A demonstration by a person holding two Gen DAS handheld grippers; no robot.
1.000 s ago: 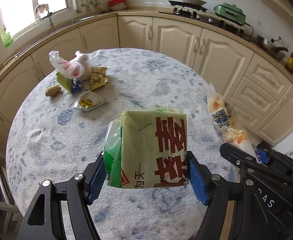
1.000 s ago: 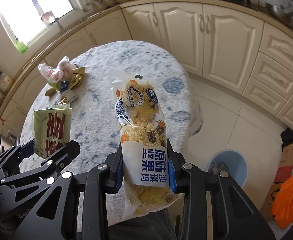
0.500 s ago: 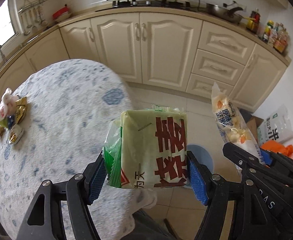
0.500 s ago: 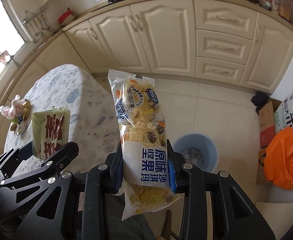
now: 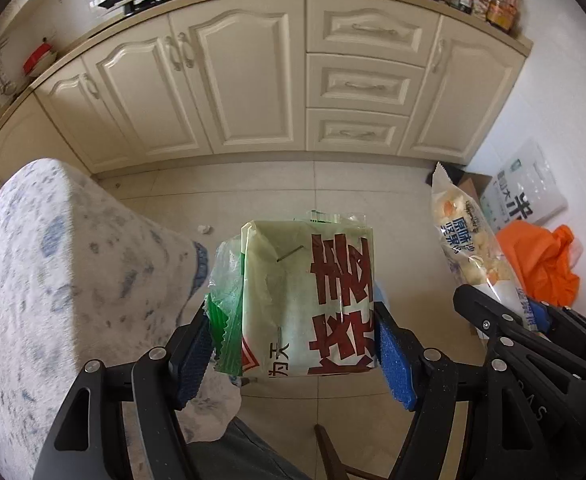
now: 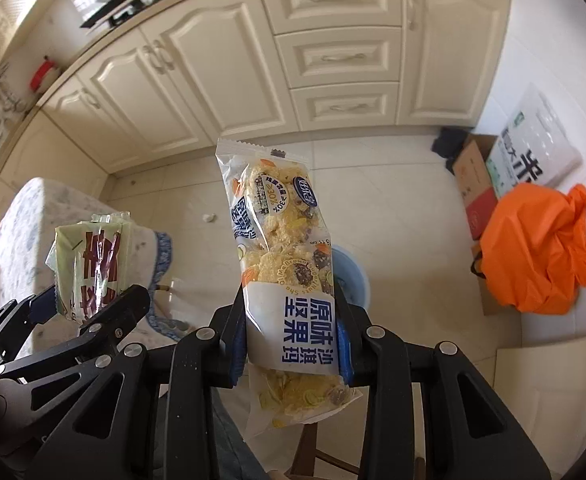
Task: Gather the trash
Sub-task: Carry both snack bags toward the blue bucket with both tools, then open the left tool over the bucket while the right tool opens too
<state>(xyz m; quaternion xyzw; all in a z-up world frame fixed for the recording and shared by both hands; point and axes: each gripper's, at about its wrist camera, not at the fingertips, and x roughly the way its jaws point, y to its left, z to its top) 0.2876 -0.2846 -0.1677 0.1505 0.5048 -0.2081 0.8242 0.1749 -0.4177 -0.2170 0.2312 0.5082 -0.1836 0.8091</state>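
My left tongs [image 5: 295, 344] are clamped on a pale green packet [image 5: 309, 300] with big red characters, and a thin green bag [image 5: 225, 312] is squeezed together with it on the 9 o'clock side. My right tongs [image 6: 293, 344] are clamped on a long snack wrapper [image 6: 281, 264] with blue print, which stands upright between the pads.

What has just changed is the direction I face. One second ago both cameras looked over the bench, with the other small trash lying at its far side. Half a second ago I was turning away, and the cupboards came into view. Now the bench [image 5: 53, 272] is only at 9 o'clock in the left view, and the tiled floor [image 5: 277, 184] fills the middle. The grips themselves look the same in all the pictures; nothing has slipped.

The blue bin [image 6: 351, 276] shows on the floor in the right view, just behind the wrapper at about 3 o'clock from it. Most of it is hidden. In the left view I see only a small blue edge beside the packet.

I think this means the carrying step is almost finished. Both pieces are near the bin, so the next step should be to bring them over the opening and release. More trash probably waits on the bench, so I must return after this.
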